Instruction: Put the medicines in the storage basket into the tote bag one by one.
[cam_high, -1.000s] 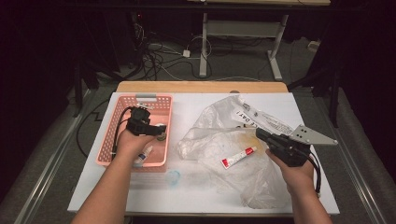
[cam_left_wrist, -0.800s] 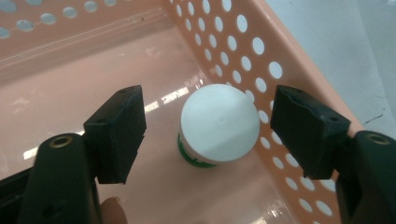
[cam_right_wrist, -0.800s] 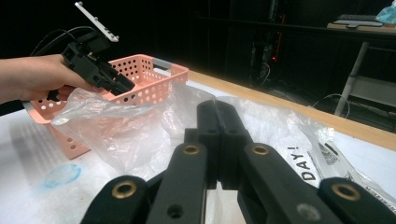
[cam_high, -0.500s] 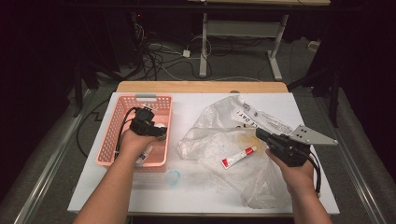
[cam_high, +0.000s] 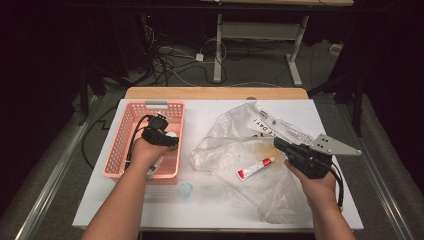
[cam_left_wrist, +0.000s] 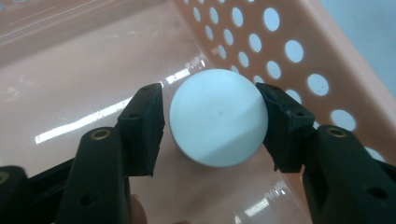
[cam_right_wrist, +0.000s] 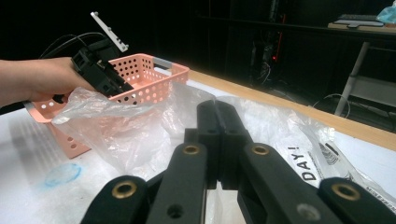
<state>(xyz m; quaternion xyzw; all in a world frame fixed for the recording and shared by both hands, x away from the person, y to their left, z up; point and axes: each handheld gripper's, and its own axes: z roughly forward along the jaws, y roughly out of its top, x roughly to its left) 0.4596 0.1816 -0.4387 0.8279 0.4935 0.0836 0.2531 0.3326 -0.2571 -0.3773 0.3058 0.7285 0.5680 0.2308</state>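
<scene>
High view. The left gripper (cam_high: 161, 134) reached down into the pink perforated basket (cam_high: 121, 145) at the left of the white surface (cam_high: 210, 200). The right gripper (cam_high: 300, 154), bearing its grey three-cornered plate, rested over the crumpled clear plastic bag (cam_high: 235, 150) at the right. A red-and-white tube (cam_high: 255, 168) lay in the bag, just beside the right gripper. A faint blue ring mark (cam_high: 185, 189) showed on the surface just in front of the basket.

Left gripper view. A round white cap (cam_left_wrist: 218, 123) stood between the two black jaws, on the basket's glossy floor and close to its holed wall (cam_left_wrist: 299, 56). The jaws had just been closing on it; the right pad met the cap's edge, while a narrow gap remained at the left pad, so the cap was not yet pinched.

Right gripper view. The right gripper's jaws (cam_right_wrist: 217, 140) were pressed together with nothing between them, pointing across the bag (cam_right_wrist: 140, 135) toward the basket (cam_right_wrist: 149, 79). Farther off, the person's left hand (cam_right_wrist: 42, 81) held the left gripper (cam_right_wrist: 100, 70) tilted down over the basket's rim. Printed black lettering (cam_right_wrist: 303, 165) showed on the bag at the right.
</scene>
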